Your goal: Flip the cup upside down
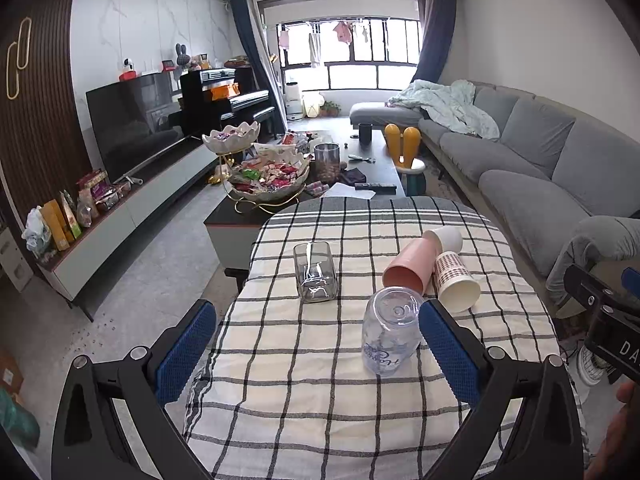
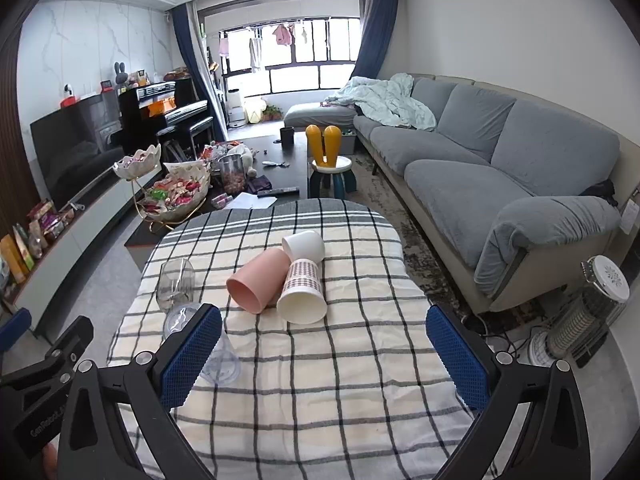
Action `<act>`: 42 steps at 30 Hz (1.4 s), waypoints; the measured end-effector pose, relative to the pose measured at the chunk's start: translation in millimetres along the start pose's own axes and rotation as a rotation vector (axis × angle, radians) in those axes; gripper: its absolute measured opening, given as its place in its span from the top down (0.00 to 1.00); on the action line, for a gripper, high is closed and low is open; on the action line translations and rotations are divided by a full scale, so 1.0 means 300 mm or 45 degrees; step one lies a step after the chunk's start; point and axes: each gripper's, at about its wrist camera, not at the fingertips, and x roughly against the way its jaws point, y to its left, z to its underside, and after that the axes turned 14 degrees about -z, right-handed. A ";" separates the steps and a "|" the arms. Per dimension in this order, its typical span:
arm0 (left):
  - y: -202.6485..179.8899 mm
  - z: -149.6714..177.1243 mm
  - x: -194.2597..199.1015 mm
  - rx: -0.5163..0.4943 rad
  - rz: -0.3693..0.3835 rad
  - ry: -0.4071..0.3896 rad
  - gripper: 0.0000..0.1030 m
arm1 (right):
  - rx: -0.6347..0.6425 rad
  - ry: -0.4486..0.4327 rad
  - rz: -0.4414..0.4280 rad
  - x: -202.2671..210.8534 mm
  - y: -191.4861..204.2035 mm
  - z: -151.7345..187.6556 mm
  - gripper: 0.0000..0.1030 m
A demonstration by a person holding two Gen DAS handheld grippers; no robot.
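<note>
A clear bluish plastic cup (image 1: 390, 330) stands upside down on the checked tablecloth (image 1: 320, 380), just left of my left gripper's right finger. My left gripper (image 1: 316, 348) is open and empty around it. A square glass cup (image 1: 315, 272) stands upside down farther back. A pink cup (image 1: 406, 266), a patterned paper cup (image 1: 456, 282) and a white cup (image 1: 446, 239) lie on their sides. My right gripper (image 2: 324, 356) is open and empty, short of the pink cup (image 2: 256, 280) and the paper cup (image 2: 303, 292). The clear cup (image 2: 218, 354) is partly hidden behind its left finger.
A dark coffee table (image 1: 376, 160) with snack bowls stands beyond the cloth-covered table. A grey sofa (image 2: 500, 168) runs along the right. A TV unit (image 1: 132, 200) runs along the left. A heater (image 2: 580, 316) stands on the floor at right.
</note>
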 end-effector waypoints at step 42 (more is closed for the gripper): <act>-0.006 -0.009 0.026 -0.008 0.026 0.007 0.00 | 0.002 -0.006 0.002 0.025 0.003 0.000 0.01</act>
